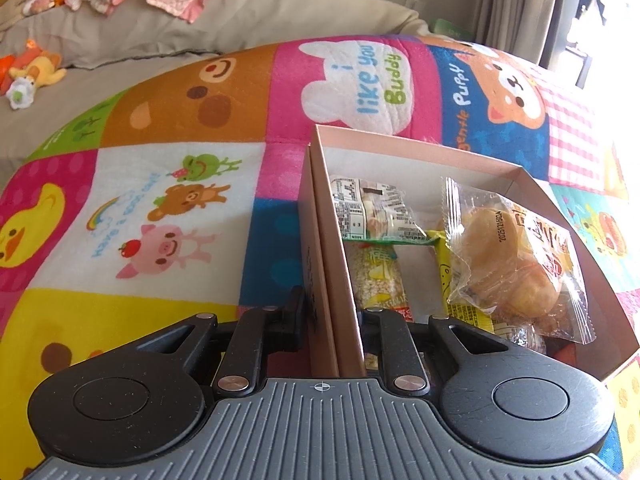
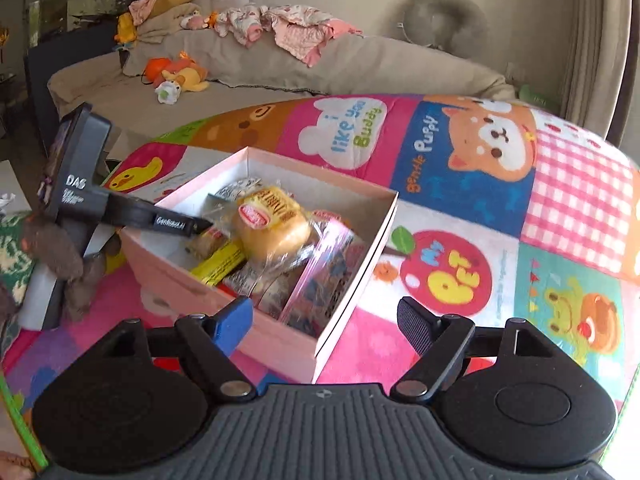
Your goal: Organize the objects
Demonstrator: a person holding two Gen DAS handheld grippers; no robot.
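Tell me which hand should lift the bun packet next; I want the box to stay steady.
Right. The left gripper has its jaws clamped on the box wall, steadying it. The right gripper is open and empty at the near corner, close to the bun packet.

The left gripper [image 1: 330, 316] is clamped on the near left wall of the pink box [image 1: 420, 152], one finger outside the wall, the other inside. The box sits on a patchwork cartoon blanket [image 1: 160, 200]. Inside lie a clear bag of buns [image 1: 508, 256] toward the right wall, a newsprint-patterned packet [image 1: 372, 210] toward the far left corner, and a grain bar [image 1: 378, 276] along the left wall.
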